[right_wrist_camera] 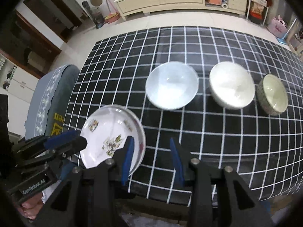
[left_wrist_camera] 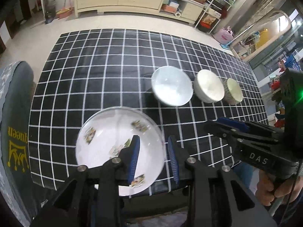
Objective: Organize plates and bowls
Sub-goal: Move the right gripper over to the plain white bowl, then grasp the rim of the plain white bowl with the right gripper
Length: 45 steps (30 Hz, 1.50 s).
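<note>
A white plate with small flower prints (left_wrist_camera: pixel 113 141) (right_wrist_camera: pixel 109 138) lies at the near left of the black checked table (left_wrist_camera: pixel 104 71) (right_wrist_camera: pixel 217 141). Three bowls stand in a row further back: a wide pale bowl (left_wrist_camera: pixel 172 86) (right_wrist_camera: pixel 171 85), a white bowl (left_wrist_camera: pixel 208 89) (right_wrist_camera: pixel 232 85) and a small speckled bowl (left_wrist_camera: pixel 233 91) (right_wrist_camera: pixel 272 94). My left gripper (left_wrist_camera: pixel 154 141) (right_wrist_camera: pixel 62 141) is open and empty above the plate's right edge. My right gripper (right_wrist_camera: pixel 151 145) (left_wrist_camera: pixel 227 126) is open and empty, just right of the plate.
A grey cushioned chair with a yellow "queen" print (left_wrist_camera: pixel 15 132) (right_wrist_camera: pixel 55 98) stands against the table's left side. A low cream cabinet (left_wrist_camera: pixel 121 0) and storage racks (left_wrist_camera: pixel 212 13) stand across the floor beyond the table.
</note>
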### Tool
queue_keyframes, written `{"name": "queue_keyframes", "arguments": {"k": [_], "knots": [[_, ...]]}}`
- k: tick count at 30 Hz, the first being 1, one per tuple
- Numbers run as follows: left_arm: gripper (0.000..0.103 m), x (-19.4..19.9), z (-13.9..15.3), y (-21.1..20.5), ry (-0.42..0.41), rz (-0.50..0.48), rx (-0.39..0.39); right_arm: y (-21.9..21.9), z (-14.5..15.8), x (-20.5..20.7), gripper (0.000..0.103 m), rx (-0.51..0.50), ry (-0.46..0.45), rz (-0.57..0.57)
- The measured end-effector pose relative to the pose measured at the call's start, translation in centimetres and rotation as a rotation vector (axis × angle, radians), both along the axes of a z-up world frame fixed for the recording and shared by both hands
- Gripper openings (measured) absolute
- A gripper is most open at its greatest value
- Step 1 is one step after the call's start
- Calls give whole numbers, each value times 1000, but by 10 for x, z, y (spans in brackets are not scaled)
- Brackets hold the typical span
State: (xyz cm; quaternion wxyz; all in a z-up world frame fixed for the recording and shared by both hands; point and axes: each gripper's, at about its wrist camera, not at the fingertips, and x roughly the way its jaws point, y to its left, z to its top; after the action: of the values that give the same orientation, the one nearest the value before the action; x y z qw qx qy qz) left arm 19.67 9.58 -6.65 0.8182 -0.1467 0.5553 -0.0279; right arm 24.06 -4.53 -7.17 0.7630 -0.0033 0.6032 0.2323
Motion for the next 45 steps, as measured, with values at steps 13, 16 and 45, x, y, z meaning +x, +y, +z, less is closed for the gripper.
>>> {"name": "queue_keyframes", "arguments": {"k": [13,16,45], "knots": [[28,72,-20,-16,47,-50,-26,-3,-17,62,44,3,73,-35],[28,91,-34,-14,70,-46,-33,-7,-27,77,44,-8,87,-50],[9,161,-118,2,175,-84,2,-5,-110,132,16,-141,142,-97]]}}
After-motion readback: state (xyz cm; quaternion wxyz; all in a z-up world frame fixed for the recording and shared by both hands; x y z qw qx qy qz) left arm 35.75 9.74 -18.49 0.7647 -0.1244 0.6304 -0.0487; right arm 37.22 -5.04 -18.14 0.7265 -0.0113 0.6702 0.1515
